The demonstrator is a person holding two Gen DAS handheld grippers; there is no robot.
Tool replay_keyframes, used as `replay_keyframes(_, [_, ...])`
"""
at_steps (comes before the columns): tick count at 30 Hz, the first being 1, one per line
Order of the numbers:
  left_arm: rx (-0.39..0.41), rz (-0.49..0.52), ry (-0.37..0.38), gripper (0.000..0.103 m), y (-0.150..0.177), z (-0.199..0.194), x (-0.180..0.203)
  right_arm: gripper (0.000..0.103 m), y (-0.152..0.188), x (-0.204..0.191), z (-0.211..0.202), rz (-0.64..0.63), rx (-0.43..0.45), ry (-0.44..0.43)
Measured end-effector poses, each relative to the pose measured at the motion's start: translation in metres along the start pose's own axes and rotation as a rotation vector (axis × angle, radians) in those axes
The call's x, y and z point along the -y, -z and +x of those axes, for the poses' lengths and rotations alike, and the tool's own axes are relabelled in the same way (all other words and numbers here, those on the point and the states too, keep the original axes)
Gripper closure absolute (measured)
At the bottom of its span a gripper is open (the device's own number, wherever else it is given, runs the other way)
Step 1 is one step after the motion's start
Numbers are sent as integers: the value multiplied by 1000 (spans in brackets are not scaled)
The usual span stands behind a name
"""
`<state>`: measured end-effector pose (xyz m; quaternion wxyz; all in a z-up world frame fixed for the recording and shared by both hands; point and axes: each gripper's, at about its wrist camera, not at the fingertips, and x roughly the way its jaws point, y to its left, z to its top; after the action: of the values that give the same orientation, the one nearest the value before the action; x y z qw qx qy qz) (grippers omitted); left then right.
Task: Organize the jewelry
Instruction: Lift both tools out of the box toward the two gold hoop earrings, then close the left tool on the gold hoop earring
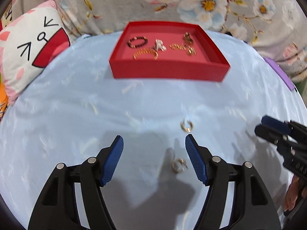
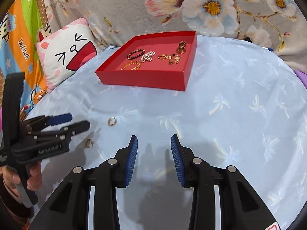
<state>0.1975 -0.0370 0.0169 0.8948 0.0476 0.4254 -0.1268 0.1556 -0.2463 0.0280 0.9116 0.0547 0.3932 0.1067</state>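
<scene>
Gold hoop earring (image 1: 179, 165) lying between spread blue-padded left gripper (image 1: 154, 140) fingers, risking slipping from flat pads on soft pale-blue cloth (image 1: 76, 105). Second small gold earring (image 1: 186, 126) sitting just ahead, risking being knocked aside; right gripper (image 2: 154, 137) hovering likewise spread, holding nothing.

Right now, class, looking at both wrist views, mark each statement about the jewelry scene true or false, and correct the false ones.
1. The red tray already holds several pieces of jewelry. True.
2. Two small rings lie on the blue cloth outside the tray. True: one ring lies farther out, another ring nearer.
3. The left gripper is clamped on a ring. False: its jaws are open and empty.
4. The right gripper holds a bracelet. False: it is open, holding nothing.
5. The dark beaded bracelet lies on the cloth. False: it is in the tray.
</scene>
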Motion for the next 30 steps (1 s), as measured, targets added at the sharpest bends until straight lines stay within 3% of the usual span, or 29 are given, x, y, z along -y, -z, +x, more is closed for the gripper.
replay_keyframes(10, [2,74,-29,38,27,10,21,67,10,-2,4,-5,-8,-11])
replay_keyframes(24, [31,102,29,82,36,-1,19,67,17,-15,13,-55,-30,-4])
replay_keyframes(26, [29,95,37,94,35,-1,17,67,17,-17,14,-60,-31,-9])
replay_keyframes(30, [23,83,54,98,34,0,14,67,14,-24,18,-72,-34,-26])
